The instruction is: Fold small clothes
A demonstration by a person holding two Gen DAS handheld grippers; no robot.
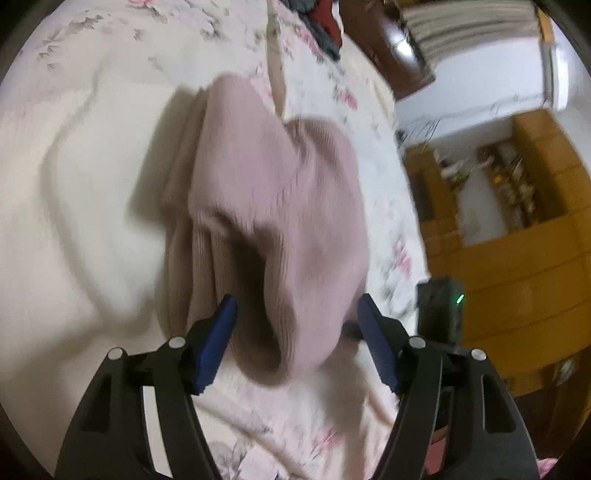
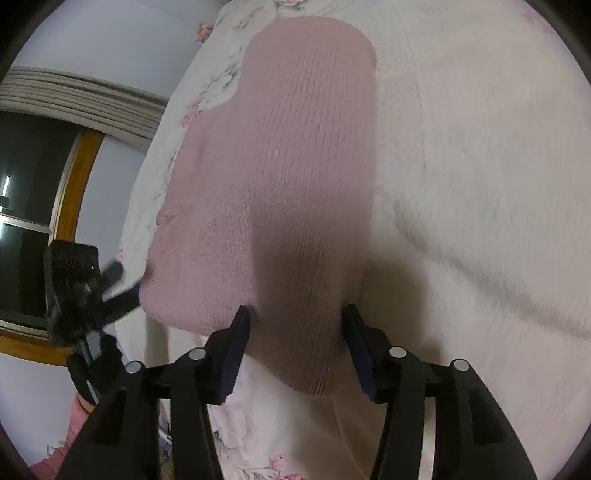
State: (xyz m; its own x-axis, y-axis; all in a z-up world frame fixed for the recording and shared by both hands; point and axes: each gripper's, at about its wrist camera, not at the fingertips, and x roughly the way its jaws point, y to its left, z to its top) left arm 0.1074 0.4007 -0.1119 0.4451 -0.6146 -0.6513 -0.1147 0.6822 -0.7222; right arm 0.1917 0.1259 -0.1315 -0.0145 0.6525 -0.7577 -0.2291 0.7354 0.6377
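A pink ribbed knit garment (image 1: 280, 192) lies bunched and partly doubled over on the cream floral bedsheet (image 1: 74, 184). Its near fold reaches in between the blue pads of my left gripper (image 1: 297, 325), which is open with its jaws wide apart. In the right wrist view the same garment (image 2: 295, 166) stretches away from me, and its near rounded end sits between the fingers of my right gripper (image 2: 295, 328), also open. The left gripper (image 2: 92, 291) shows at the garment's left edge. The right gripper's black body (image 1: 439, 314) with a green light is at the right.
Dark and red clothing (image 1: 321, 22) lies at the far end of the bed. A wooden cabinet (image 1: 517, 258) with shelves stands past the bed's right edge. A wood-framed window (image 2: 44, 206) is on the wall beyond the bed.
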